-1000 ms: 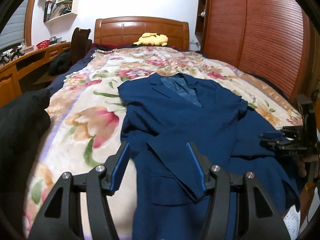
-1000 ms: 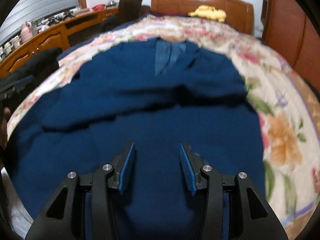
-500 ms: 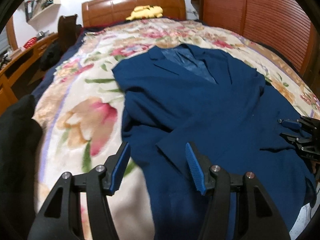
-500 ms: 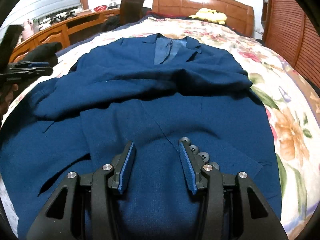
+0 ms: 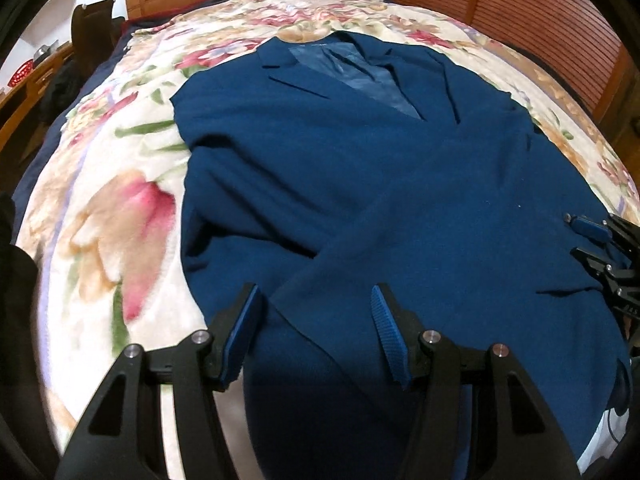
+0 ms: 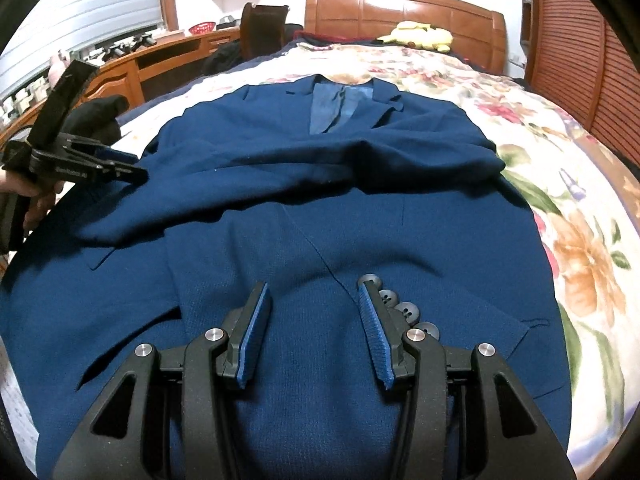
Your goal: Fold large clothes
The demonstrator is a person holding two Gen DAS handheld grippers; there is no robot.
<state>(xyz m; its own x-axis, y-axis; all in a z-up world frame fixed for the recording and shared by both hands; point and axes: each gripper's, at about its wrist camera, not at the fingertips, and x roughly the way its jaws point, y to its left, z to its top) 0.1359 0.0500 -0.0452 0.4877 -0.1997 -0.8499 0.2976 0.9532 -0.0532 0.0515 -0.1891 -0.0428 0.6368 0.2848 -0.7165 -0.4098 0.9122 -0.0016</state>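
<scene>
A navy blue suit jacket [image 5: 360, 168] lies face up on the bed, collar toward the headboard, both sleeves folded across its front. My left gripper [image 5: 316, 292] hovers open over the jacket's left side, with the folded sleeve's edge [image 5: 320, 264] showing below its jaws. My right gripper [image 6: 313, 284] is open above the other sleeve's end, whose cuff buttons [image 6: 404, 308] sit beside its right finger. From the right wrist view the left gripper [image 6: 132, 168] shows at the jacket's left edge, held by a hand [image 6: 36, 204]. The right gripper [image 5: 580, 236] shows at the far right of the left wrist view.
A floral blanket [image 5: 112, 216] covers the bed. A yellow plush toy [image 6: 420, 36] lies by the wooden headboard [image 6: 400, 8]. A wooden desk [image 6: 160, 60] and chair [image 6: 264, 28] stand to the left, slatted wardrobe doors [image 5: 520, 12] to the right. Dark clothing [image 6: 100, 116] lies at the bed's left edge.
The left gripper has tilted down and come lower and closer over the jacket's left side. The right wrist view went from blurred to steady, with cuff buttons now beside its right finger.
</scene>
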